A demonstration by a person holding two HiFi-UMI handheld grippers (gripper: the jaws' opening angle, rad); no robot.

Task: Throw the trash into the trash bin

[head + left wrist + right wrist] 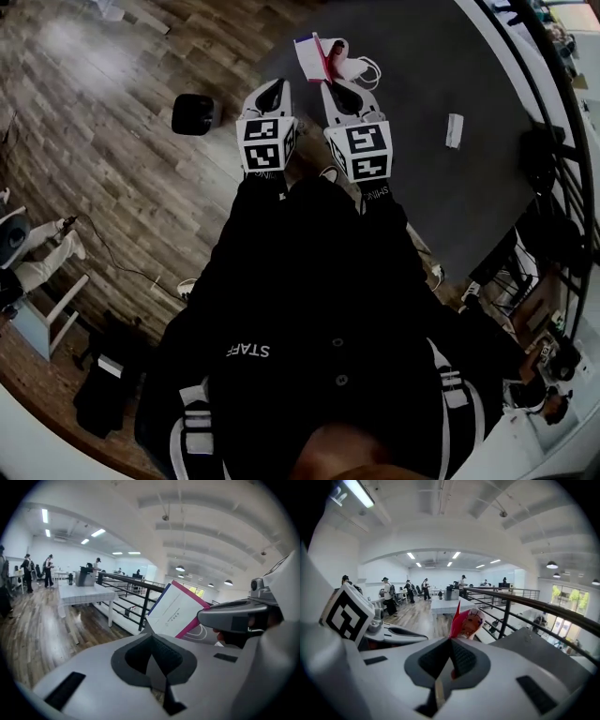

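1. Step in hand, as I judge it: carry the trash packet [312, 52] to the bin and release it there.
2. Right tongs [451, 641]: closed on the lower edge of the packet. Its pink edge and printed wrapper stand up just beyond the tips. The sheet looks thin and may slip, so I hold this clamp firm until release.
3. Left tongs [151, 637]: jaws together, with nothing visible between them. In the left gripper view the packet shows just beyond their tips and to the right, at the nose of the right tongs. I cannot tell whether it touches the left tips.
4. Position: in the head view both tongs lie side by side ahead of the person. The packet projects forward over the edge of the dark surface [422, 75].
5. Target: a dark round container on the wood floor [112, 187], which I take for the trash bin [194, 114]. It sits just left of the left tongs, apart from the packet.
6. Procedure: I bring the packet directly over the bin mouth, tip it downward, then open. The left tongs stand between packet and bin, so I keep them out of the path.
7. A small white item [455, 129] lies on the surface, well apart to the right.
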